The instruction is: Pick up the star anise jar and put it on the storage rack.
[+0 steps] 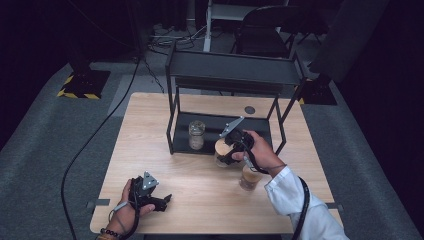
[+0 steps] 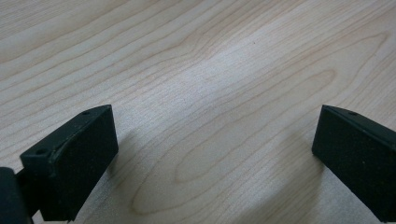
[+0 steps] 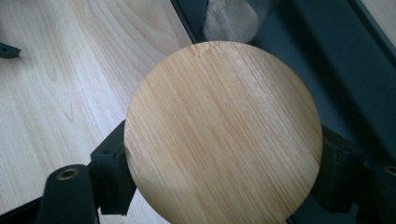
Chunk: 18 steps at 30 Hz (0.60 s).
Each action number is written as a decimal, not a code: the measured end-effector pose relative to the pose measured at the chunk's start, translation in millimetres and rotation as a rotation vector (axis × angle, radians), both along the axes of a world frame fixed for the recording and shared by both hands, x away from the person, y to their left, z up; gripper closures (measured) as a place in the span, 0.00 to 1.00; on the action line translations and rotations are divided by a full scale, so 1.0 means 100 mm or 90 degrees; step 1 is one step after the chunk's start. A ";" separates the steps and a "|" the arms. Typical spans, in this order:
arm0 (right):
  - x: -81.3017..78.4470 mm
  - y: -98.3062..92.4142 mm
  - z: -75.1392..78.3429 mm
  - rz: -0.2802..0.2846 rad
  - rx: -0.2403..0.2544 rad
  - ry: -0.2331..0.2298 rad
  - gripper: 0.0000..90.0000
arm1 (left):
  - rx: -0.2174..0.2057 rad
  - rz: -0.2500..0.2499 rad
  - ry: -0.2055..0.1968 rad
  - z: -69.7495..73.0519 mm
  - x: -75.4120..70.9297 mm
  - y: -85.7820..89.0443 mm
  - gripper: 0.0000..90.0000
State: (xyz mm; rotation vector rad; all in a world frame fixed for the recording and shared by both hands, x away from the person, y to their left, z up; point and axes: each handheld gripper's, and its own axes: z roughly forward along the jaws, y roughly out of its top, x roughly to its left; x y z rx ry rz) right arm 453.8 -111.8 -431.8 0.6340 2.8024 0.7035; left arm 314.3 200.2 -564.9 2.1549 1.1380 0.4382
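Observation:
A round bamboo lid (image 3: 224, 121) sits between the jaws of my right gripper (image 3: 224, 172), with the black pads (image 3: 112, 172) pressing on its opposite edges. From above, that gripper (image 1: 228, 150) holds the lid (image 1: 220, 146) just in front of the black rack's lower shelf (image 1: 220, 127); glass seems to show under the lid, though I cannot tell whether a jar hangs from it. My left gripper (image 1: 166, 199) rests near the table's front left. Its jaws stand wide apart (image 2: 215, 163) over bare wood, with nothing between them.
A glass jar (image 1: 196, 135) stands on the rack's lower shelf, left of the lid. Another jar with a tan top (image 1: 249, 178) stands on the table beside the right wrist. The black rack's top shelf (image 1: 232, 67) overhangs the back of the wooden table (image 1: 150, 125).

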 end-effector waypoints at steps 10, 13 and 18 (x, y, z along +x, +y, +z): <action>0.03 0.01 0.09 -0.009 0.006 -0.016 0.26 | 0.001 0.000 0.000 0.00 0.00 0.00 0.00; 0.05 0.01 0.11 -0.010 0.009 -0.018 0.26 | 0.001 0.000 0.000 0.00 0.00 0.00 0.00; 0.08 0.02 0.15 -0.009 0.010 -0.024 0.26 | 0.001 0.000 0.000 0.00 0.00 0.00 0.00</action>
